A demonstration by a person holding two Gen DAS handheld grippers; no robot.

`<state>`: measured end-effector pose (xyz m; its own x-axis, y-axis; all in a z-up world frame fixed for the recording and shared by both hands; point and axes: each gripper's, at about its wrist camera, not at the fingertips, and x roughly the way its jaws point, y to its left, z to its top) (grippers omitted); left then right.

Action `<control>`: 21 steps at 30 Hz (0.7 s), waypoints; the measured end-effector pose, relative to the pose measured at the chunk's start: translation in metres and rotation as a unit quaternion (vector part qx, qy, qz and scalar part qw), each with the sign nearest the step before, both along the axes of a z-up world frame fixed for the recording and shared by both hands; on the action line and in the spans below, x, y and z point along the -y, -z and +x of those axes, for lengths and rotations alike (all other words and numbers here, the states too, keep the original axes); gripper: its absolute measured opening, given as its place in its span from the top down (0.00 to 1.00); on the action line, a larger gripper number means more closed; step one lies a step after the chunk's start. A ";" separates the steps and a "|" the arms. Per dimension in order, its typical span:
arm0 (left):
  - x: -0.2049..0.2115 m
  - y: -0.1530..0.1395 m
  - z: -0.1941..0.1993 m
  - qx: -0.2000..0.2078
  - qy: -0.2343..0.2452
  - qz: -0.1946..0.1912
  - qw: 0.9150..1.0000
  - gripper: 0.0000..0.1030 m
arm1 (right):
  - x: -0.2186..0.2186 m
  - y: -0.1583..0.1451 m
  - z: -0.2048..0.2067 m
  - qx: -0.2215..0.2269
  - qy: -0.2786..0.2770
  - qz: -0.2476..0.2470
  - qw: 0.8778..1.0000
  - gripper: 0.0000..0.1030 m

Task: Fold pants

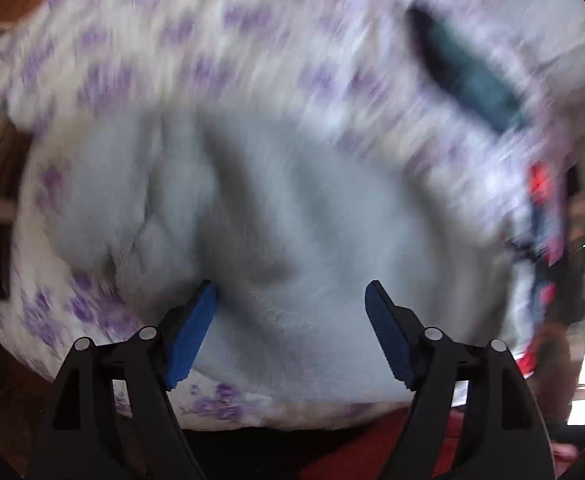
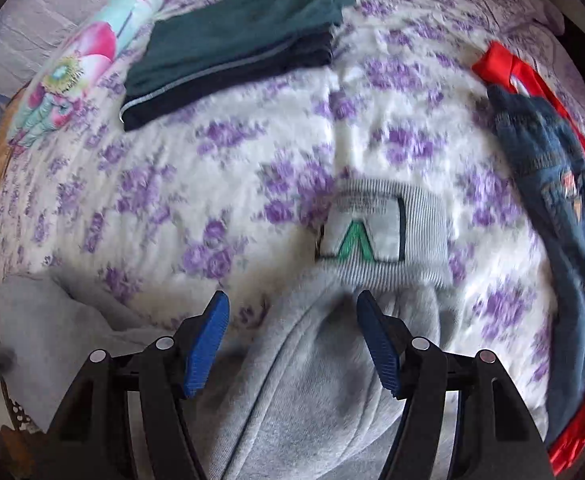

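Light grey sweatpants (image 2: 316,380) lie rumpled on a bed with a white and purple flowered cover (image 2: 172,184). Their ribbed waistband with a white label (image 2: 366,236) points away from me in the right wrist view. My right gripper (image 2: 292,300) is open, its blue pads above the pants just short of the waistband. In the blurred left wrist view the same grey pants (image 1: 276,224) fill the middle, and my left gripper (image 1: 290,288) is open over them, holding nothing.
A stack of folded dark green and navy pants (image 2: 236,48) lies at the far left of the bed, beside a flowered pillow (image 2: 80,68). Blue jeans (image 2: 560,208) on a red garment (image 2: 508,64) lie at the right. The folded stack also shows in the left wrist view (image 1: 468,72).
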<state>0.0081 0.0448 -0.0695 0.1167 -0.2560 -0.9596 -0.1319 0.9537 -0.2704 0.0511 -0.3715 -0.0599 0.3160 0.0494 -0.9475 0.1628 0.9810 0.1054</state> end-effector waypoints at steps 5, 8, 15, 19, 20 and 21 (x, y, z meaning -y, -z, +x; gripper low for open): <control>0.007 0.013 -0.008 0.010 0.027 0.018 0.999 0.20 | -0.007 0.009 -0.023 0.023 -0.016 -0.051 0.998 0.52; 0.006 0.015 0.002 -0.011 0.035 -0.008 0.999 0.12 | 0.013 -0.001 -0.041 0.057 0.020 0.004 0.998 0.86; -0.003 0.018 0.012 -0.038 0.045 -0.070 0.996 0.08 | 0.077 -0.044 -0.135 0.154 0.176 0.152 0.960 0.93; -0.003 0.014 0.008 -0.030 0.085 -0.072 0.993 0.08 | 0.101 -0.041 -0.227 0.169 0.275 0.177 0.930 0.93; -0.003 0.014 0.007 -0.029 0.093 -0.070 0.993 0.08 | 0.103 -0.027 -0.244 0.153 0.297 0.188 0.923 0.93; 0.000 0.014 0.007 -0.027 0.105 -0.064 0.992 0.08 | 0.104 -0.012 -0.256 0.136 0.313 0.199 0.919 0.93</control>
